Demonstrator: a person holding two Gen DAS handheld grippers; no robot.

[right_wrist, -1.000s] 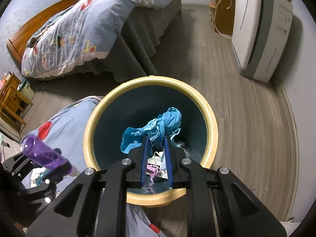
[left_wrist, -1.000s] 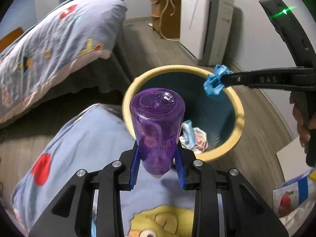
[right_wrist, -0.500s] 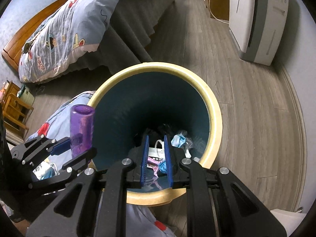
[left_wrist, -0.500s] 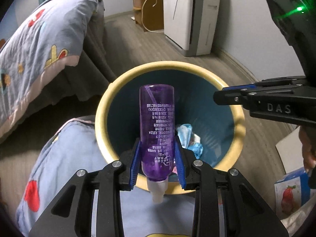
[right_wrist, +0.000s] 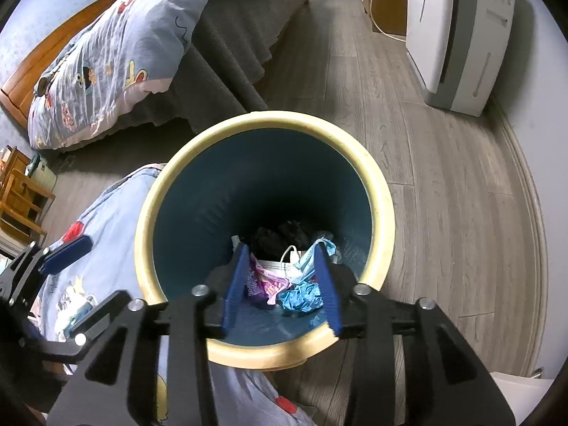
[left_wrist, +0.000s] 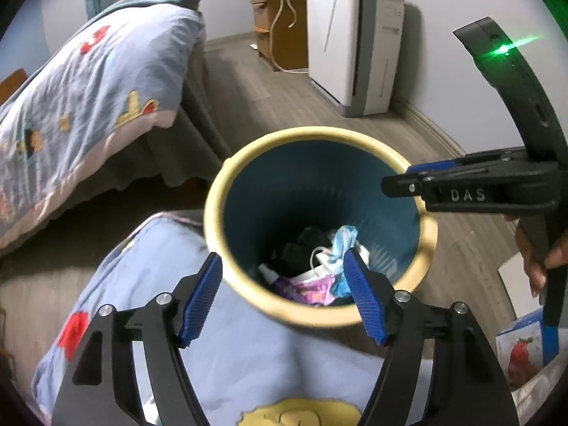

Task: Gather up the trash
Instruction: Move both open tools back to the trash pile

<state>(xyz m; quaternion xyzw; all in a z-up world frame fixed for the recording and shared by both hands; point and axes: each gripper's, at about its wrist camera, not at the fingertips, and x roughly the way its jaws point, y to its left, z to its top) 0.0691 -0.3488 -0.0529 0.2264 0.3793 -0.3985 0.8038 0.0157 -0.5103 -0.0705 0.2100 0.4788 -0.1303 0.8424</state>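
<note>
Both our tongs hover over the yellow-rimmed trash bin (right_wrist: 381,191), jaws opening and empty: left tongs (left_wrist: 284,298), right tongs (right_wrist: 282,289). Purple bottle (right_wrist: 257,287) and blue wrapper (right_wrist: 301,296) lie inside. "DAS" marks the right tongs' side.

The left black plastic two-finger gripper (left_wrist: 285,298) has angular, cut-out linkage arms joined by round silver screws, and its fingers end in ribbed blue pads (left_wrist: 200,300). The right black plastic two-finger gripper (right_wrist: 282,291) is built alike, with "DAS" in raised letters on its side and a curved black handle carrying a small green light.
</note>
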